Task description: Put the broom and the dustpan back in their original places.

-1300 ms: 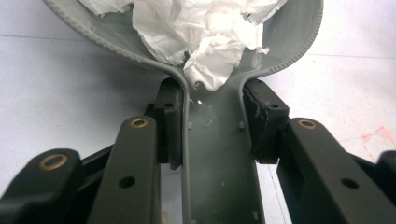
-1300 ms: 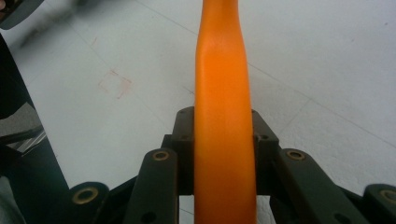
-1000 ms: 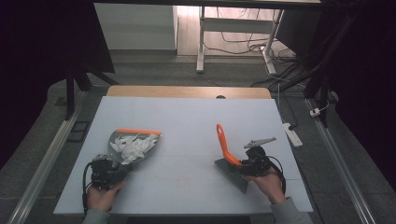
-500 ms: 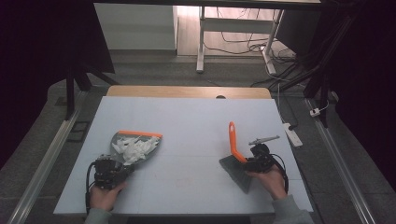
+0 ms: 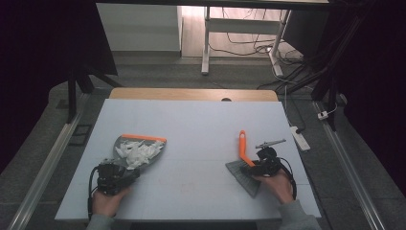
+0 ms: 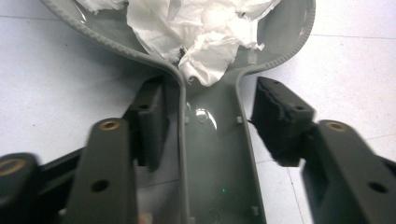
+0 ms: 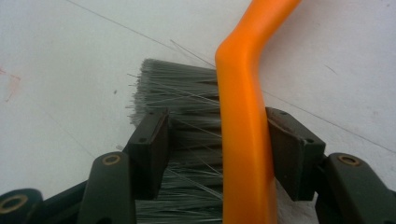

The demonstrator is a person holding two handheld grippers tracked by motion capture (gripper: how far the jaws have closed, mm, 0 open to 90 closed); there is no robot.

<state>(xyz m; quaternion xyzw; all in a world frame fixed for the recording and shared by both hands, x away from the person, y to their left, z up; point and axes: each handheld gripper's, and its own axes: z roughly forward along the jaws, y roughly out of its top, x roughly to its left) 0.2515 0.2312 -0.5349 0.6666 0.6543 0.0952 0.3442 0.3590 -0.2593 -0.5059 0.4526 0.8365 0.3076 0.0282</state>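
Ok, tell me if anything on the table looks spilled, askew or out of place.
Nothing spilled: the torn white paper sits inside the grey dustpan. The brush lies flat on the table, a few stray bristles splaying out. Both grippers' jaws have just been opening around the handles.

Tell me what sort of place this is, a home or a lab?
Most likely a lab or recording room, not a home. A bare white table stands alone on a grey floor, metal rails run along both sides, and loose cables and a power strip lie behind it.
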